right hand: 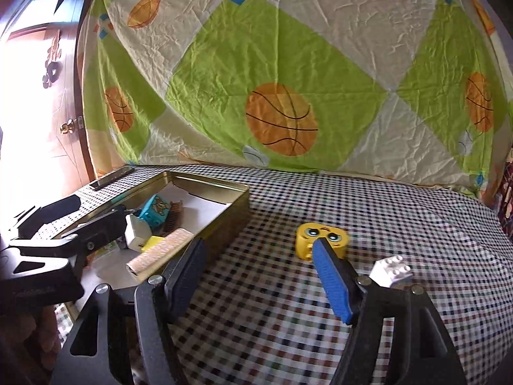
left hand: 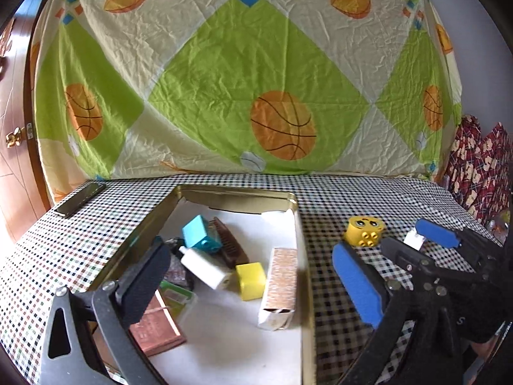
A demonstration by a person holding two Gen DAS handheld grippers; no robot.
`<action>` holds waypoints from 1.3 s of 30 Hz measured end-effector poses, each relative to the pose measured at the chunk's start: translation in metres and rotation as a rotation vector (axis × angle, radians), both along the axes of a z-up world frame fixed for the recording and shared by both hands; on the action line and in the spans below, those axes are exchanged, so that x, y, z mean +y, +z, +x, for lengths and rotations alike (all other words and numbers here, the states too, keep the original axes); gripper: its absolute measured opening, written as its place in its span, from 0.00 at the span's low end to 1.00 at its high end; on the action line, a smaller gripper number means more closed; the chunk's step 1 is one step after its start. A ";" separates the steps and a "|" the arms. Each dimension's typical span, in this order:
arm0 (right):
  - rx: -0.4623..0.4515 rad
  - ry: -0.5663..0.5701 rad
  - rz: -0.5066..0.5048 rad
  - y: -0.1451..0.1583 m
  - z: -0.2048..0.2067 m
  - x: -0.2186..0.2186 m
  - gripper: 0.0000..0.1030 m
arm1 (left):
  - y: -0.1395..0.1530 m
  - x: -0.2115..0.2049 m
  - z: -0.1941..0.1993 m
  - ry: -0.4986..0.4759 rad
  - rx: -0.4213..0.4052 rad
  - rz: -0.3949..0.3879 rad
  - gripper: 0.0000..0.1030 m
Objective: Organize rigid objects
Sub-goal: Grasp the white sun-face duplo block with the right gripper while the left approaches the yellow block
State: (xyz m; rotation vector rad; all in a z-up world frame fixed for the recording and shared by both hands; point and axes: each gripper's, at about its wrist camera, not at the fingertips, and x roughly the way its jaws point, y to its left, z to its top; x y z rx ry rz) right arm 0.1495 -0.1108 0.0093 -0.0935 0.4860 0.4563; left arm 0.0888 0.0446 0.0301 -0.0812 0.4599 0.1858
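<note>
Both grippers stand empty: the left gripper (left hand: 253, 276), jaws spread wide, hangs over the gold tin (left hand: 239, 192), the right gripper (right hand: 256, 276), jaws apart, points across the checked cloth (right hand: 400, 211) at a yellow face brick (right hand: 320, 240) (a white brick (right hand: 391, 271) lies just right). The tin holds blocks and boxes, including a yellow cube (left hand: 251, 280).

1. From my left wrist view, the left gripper's (left hand: 253, 276) near finger covers the brown booklet (left hand: 160, 330) and green packet (left hand: 176, 295) at 7 o'clock in the tin (left hand: 237, 192).
2. The tin's near end runs off the bottom edge.
3. In my right wrist view, the blue pad (right hand: 333, 285) masks the yellow face block's (right hand: 307, 243) lower middle.
4. The checked cloth (right hand: 272, 314) is blurred at 6 o'clock.
</note>
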 end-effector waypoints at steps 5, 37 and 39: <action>0.042 -0.160 -0.013 -0.004 0.028 -0.043 0.68 | 0.006 -0.045 0.029 -0.109 0.050 0.018 1.00; 0.274 -0.309 -0.014 -0.032 0.100 -0.101 0.33 | -0.037 -0.115 0.146 -0.135 0.268 0.062 0.99; 0.253 -0.336 -0.030 -0.030 0.102 -0.105 0.33 | -0.041 -0.119 0.153 -0.145 0.285 0.064 0.99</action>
